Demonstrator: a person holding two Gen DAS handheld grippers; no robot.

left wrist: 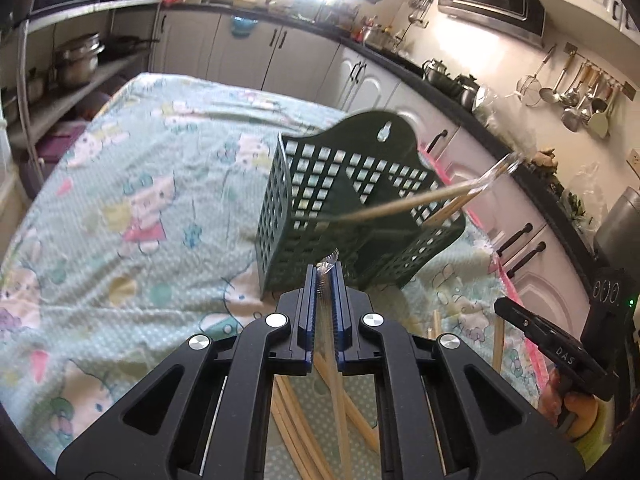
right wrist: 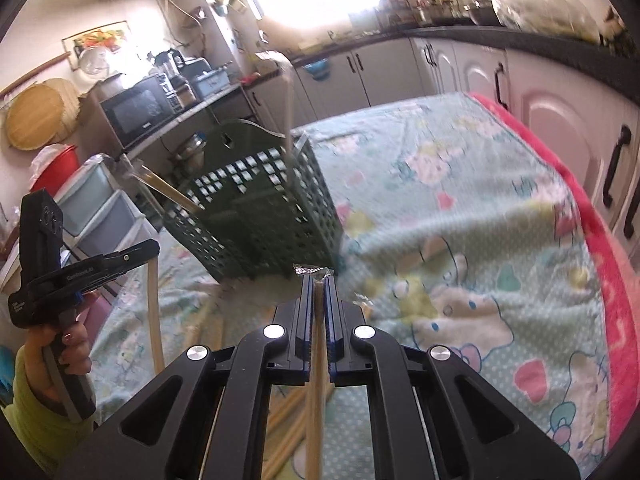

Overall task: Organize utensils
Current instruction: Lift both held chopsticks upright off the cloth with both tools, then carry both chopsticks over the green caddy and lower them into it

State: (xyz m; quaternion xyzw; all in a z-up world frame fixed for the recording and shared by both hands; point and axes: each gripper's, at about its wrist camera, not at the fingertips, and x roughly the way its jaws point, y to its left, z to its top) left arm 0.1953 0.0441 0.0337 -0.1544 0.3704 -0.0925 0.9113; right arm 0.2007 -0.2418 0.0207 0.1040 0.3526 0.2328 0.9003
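A dark green lattice utensil basket [left wrist: 340,200] [right wrist: 256,208] stands on the cartoon-print cloth. Wrapped wooden chopsticks [left wrist: 440,196] [right wrist: 168,190] lean out of it, and one stands upright in it [right wrist: 287,92]. My left gripper [left wrist: 328,268] is shut on a chopstick pair in clear wrap [left wrist: 336,392], held just in front of the basket. My right gripper [right wrist: 318,276] is shut on another wrapped pair [right wrist: 316,380], also close to the basket. Each gripper shows in the other's view, the left [right wrist: 154,250] and the right [left wrist: 498,304], each with its sticks hanging below.
Several loose chopsticks [left wrist: 296,420] [right wrist: 288,408] lie on the cloth under the grippers. A hand in a yellow-green sleeve [right wrist: 60,344] holds the left gripper. White cabinets [left wrist: 480,168] run along the table's pink-edged side [right wrist: 592,216]; shelves with pots [left wrist: 76,64] stand on the other side.
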